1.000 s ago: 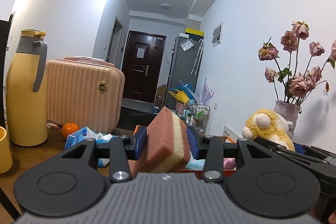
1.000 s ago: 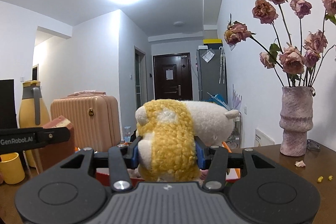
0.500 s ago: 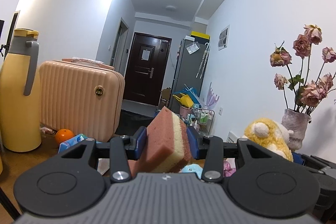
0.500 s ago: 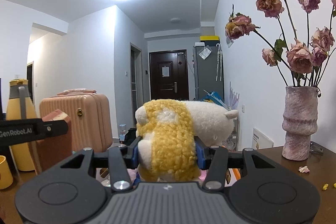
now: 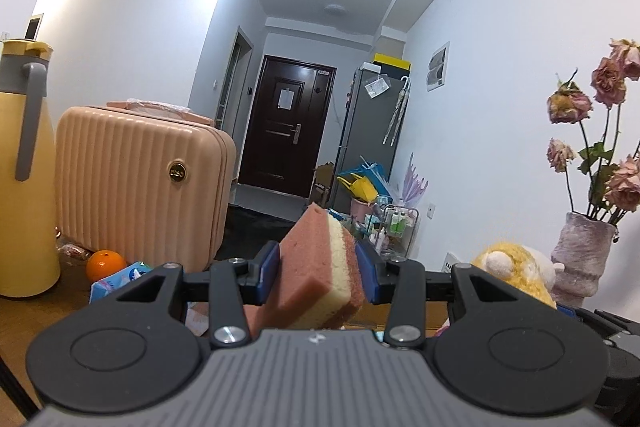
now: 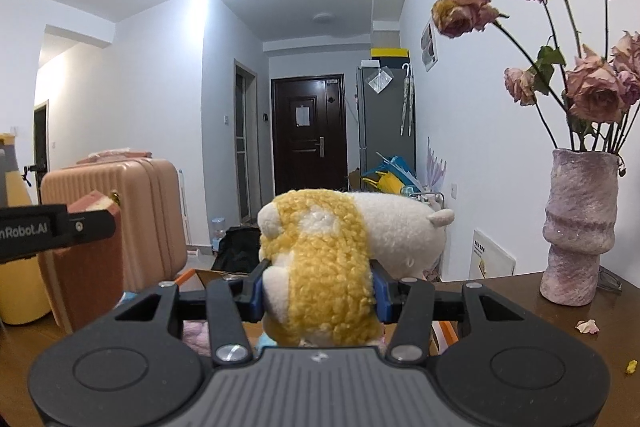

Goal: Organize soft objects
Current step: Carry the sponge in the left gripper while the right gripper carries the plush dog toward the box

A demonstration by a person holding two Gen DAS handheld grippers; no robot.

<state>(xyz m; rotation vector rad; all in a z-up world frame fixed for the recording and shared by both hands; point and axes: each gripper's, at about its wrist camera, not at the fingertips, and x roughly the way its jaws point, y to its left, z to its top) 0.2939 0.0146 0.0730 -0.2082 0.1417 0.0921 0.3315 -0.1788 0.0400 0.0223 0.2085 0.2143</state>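
My left gripper (image 5: 318, 277) is shut on a layered pink and cream sponge (image 5: 320, 267), held up above the table. My right gripper (image 6: 318, 293) is shut on a yellow and white plush toy (image 6: 332, 267), its white body sticking out past the pads to the right. In the left wrist view the plush toy (image 5: 516, 271) shows low on the right. From the right wrist, the sponge (image 6: 90, 259) and the left gripper's black arm sit at the left edge. Below the right gripper's jaws a cardboard box (image 6: 204, 277) holds pink and blue soft things, mostly hidden.
A peach suitcase (image 5: 140, 183) stands behind on the left, with a yellow thermos jug (image 5: 24, 171), an orange (image 5: 106, 263) and a blue tissue pack (image 5: 120, 281) on the wooden table (image 6: 520, 299). A vase of dried roses (image 6: 578, 227) stands at the right by the wall.
Both grippers have travelled forward over the table with their loads. The jug, orange and suitcase slid left in the left wrist view and the vase drew nearer in the right. Grips unchanged.
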